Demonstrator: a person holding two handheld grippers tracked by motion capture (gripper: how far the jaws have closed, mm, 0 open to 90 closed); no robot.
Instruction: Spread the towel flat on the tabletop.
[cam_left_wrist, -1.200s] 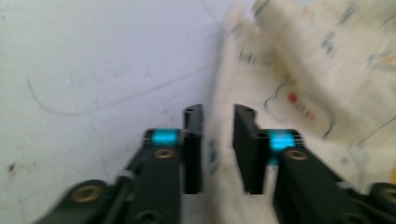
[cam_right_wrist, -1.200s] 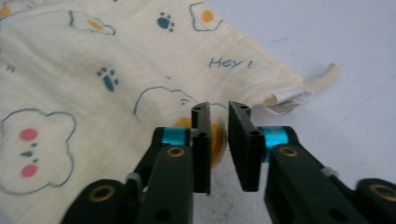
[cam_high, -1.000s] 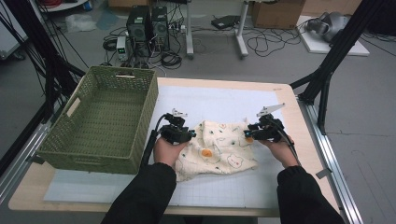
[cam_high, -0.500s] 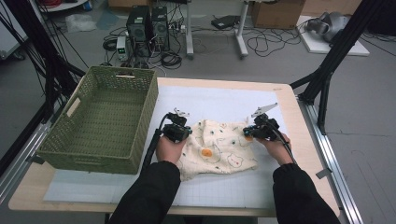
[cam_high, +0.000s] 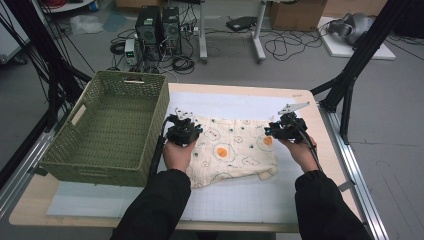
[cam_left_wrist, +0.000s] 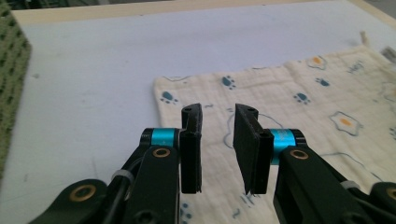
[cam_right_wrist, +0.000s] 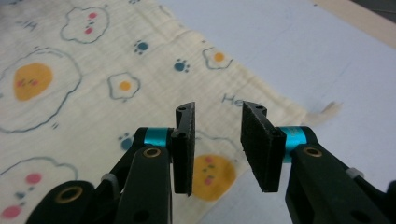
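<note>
While cloth (cam_high: 232, 152) lies flat, each hand-held gripper (cam_left_wrist: 218, 140) (cam_right_wrist: 215, 140) hovers above its edge, jaws just reopened, empty.

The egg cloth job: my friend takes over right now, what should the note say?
Left gripper: jaws have just been opening, nothing between them, above the cloth's left end.
Right gripper: jaws have just been opening too, empty, above the cloth's right end.
Cloth lies spread fairly flat on the white mat, beside the green basket, which has nothing in it.
Done: cloth laid out and let go.
Left, probably: fold it and put it in the basket.
</note>
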